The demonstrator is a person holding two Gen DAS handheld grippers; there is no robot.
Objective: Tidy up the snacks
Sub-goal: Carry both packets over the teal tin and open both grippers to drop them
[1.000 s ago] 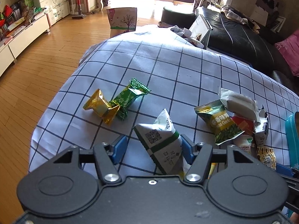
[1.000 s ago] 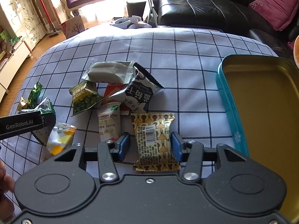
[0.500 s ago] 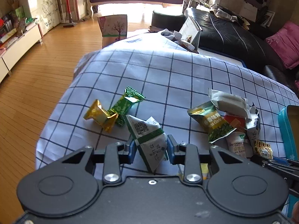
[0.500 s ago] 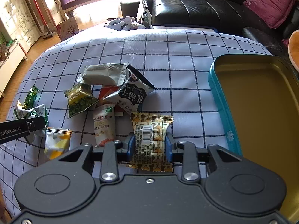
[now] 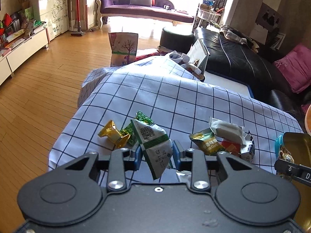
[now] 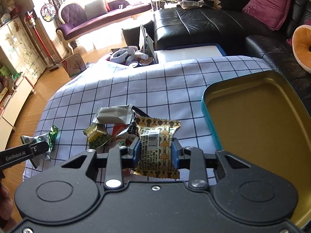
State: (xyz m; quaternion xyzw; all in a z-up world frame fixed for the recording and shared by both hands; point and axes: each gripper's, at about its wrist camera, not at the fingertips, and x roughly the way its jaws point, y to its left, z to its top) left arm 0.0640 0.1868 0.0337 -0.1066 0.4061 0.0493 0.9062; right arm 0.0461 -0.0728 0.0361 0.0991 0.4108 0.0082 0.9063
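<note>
My left gripper is shut on a white packet with green stripes, held above the checked cloth. My right gripper is shut on a gold and brown patterned packet, also lifted off the cloth. A pile of snacks lies on the cloth: a green garlic-pea packet, a grey packet, a red one and a black-and-white one partly hidden behind the held packet. A gold candy and a green candy lie further left. The open teal tin with a gold inside stands at the right.
The cloth drops off at its left edge to a wooden floor. A black leather sofa stands behind the table. A basket of small items and a notebook sit at the cloth's far edge.
Both grippers closed on their packets and lifted them off the cloth. The views rose and tilted up, so more of the room shows.
</note>
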